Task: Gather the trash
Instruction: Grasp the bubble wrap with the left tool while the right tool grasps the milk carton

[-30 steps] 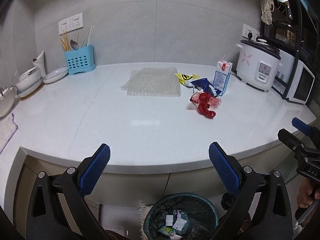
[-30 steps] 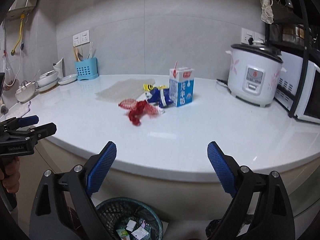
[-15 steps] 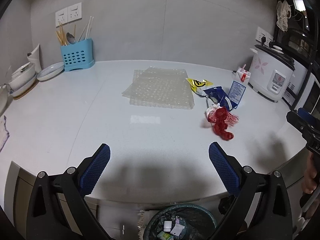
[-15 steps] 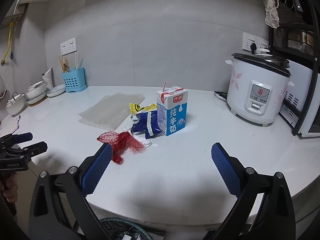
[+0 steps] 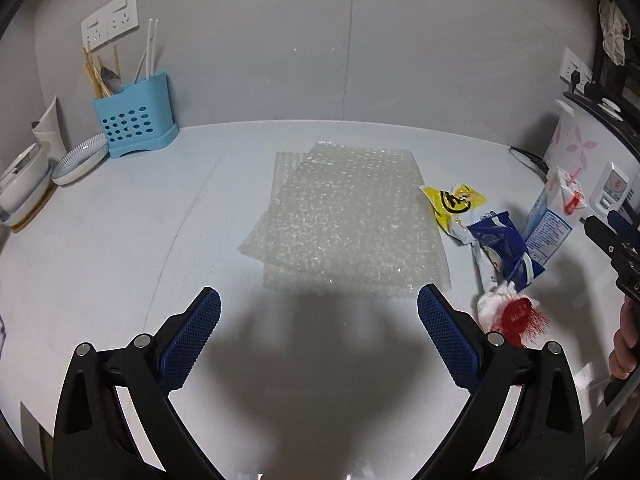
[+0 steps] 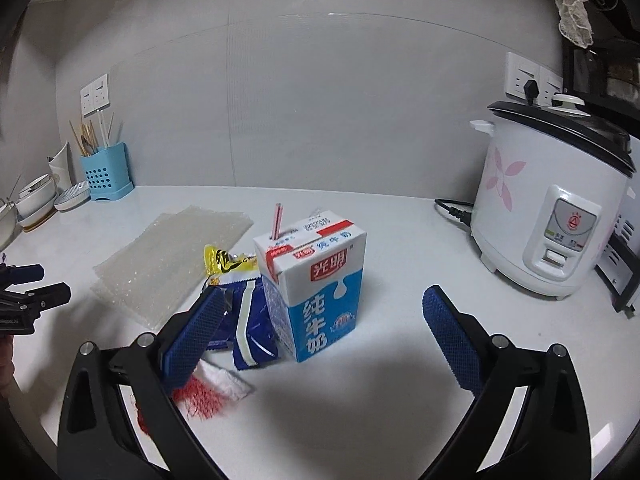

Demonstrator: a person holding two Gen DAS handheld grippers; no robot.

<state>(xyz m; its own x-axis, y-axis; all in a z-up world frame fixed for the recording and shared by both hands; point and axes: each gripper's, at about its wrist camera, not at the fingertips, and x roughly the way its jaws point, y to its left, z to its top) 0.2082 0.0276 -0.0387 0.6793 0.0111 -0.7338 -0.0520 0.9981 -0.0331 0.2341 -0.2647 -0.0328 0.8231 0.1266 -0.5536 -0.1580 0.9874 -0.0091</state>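
The left hand-held gripper (image 5: 319,322) hangs over the white bench (image 5: 120,248), its blue-padded fingers spread apart and holding nothing, aimed at the clear bubble-wrap sheet (image 5: 344,224) lying flat mid-bench. The right hand-held gripper (image 6: 322,334) also has its fingers apart and holds nothing. The blue-and-white milk carton with a red-striped straw (image 6: 316,284) stands upright between them. Just beside the carton's left face lie a dark blue snack wrapper (image 6: 250,326) and a yellow snack wrapper (image 6: 226,262). A red mesh net with white tissue (image 6: 208,394) lies nearer the front edge, partly hidden by the right gripper's left finger. A white rice cooker with pink flowers (image 6: 548,208) stands toward the bench's right edge; a light blue perforated utensil holder (image 5: 134,120) occupies the far left corner.
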